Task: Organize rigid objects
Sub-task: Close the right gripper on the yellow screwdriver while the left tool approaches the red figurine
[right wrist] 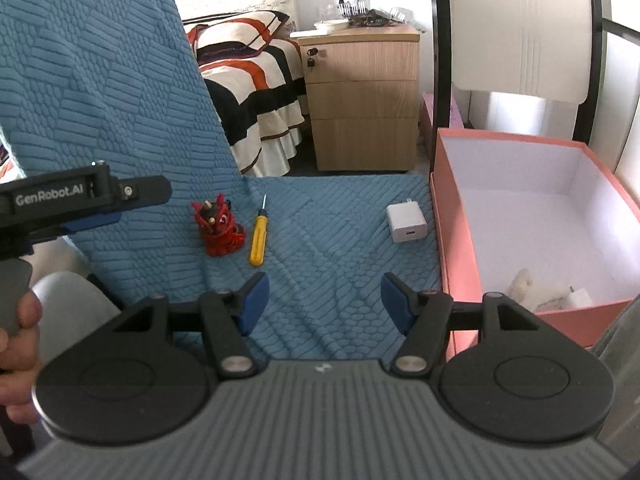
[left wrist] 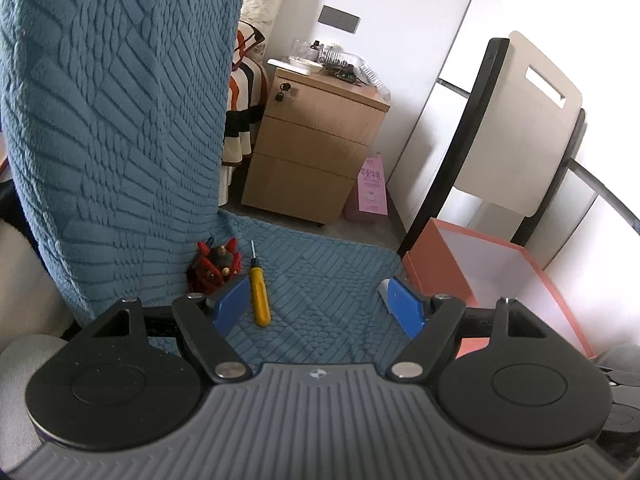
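A red toy figure (right wrist: 218, 226), a yellow-handled screwdriver (right wrist: 258, 236) and a white charger plug (right wrist: 407, 222) lie on the blue textured seat cover (right wrist: 332, 248). An open pink box (right wrist: 452, 216) stands to their right, with a pale fluffy item (right wrist: 528, 286) in its near corner. My left gripper (left wrist: 318, 306) is open and empty; the toy (left wrist: 214, 268) and screwdriver (left wrist: 258, 294) lie by its left finger, and the charger (left wrist: 383, 290) peeks from behind its right finger. My right gripper (right wrist: 324, 302) is open and empty, short of the objects. The left gripper also shows in the right wrist view (right wrist: 92, 204).
The seat cover rises as a backrest (left wrist: 112, 120) on the left. Behind stand a wooden drawer cabinet (right wrist: 362, 100), a striped bed (right wrist: 252, 92) and a chair back (left wrist: 528, 120) behind the pink box (left wrist: 440, 276). A pink bag (left wrist: 370, 190) sits on the floor.
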Demonstrator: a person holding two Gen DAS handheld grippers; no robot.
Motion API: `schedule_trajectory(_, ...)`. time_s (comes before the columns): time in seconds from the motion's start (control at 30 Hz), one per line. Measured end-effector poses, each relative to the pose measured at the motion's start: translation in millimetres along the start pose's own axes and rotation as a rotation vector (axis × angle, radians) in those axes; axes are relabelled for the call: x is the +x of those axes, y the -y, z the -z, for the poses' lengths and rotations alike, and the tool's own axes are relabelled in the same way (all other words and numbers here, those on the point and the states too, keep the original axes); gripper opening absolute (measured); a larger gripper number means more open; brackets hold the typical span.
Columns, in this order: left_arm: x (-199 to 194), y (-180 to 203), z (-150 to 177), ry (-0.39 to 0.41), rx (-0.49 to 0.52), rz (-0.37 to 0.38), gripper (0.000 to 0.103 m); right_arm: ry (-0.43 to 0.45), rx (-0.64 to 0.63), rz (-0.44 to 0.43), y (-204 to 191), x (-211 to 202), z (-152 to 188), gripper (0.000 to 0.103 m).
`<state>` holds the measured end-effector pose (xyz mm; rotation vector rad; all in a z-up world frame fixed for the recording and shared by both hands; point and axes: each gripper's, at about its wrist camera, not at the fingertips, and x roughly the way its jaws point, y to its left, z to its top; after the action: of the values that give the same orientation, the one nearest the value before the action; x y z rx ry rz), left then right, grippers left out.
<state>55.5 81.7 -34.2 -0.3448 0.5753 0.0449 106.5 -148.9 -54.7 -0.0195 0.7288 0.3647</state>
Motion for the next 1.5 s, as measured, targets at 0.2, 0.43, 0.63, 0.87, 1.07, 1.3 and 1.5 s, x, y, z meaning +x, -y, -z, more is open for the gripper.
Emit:
schedule_trajectory(0.2,14,-5,7,0.023,-0.034,-0.005,0.080,0.002,-0.037,0.008,-1,12,5,0.064)
schedule_trajectory(0.43,47,-17,14,0.004,-0.064,-0.043,0.080,0.004,-0.055,-0.027,4,40,10,0.064)
schedule_trajectory(0.63,80,-30,15,-0.032,-0.090,-0.062,0.080,-0.015,-0.106,-0.088,-2,68,11,0.064)
schedule_trajectory(0.87,111,-40,4,-0.070,-0.079,-0.060,0.080,-0.031,-0.131,-0.155,-10,87,4,0.061)
schedule_trajectory(1.07,140,-56,-5,-0.110,-0.110,-0.087,0.079,-0.069,-0.201,-0.210,-23,122,-10,0.047)
schedule_trajectory(1.3,172,-70,-8,-0.143,-0.123,-0.149,0.078,-0.110,-0.210,-0.304,-37,171,-14,0.034)
schedule_trajectory(1.5,198,-75,-10,-0.183,-0.102,-0.186,0.070,-0.097,-0.263,-0.331,-50,203,-10,0.034)
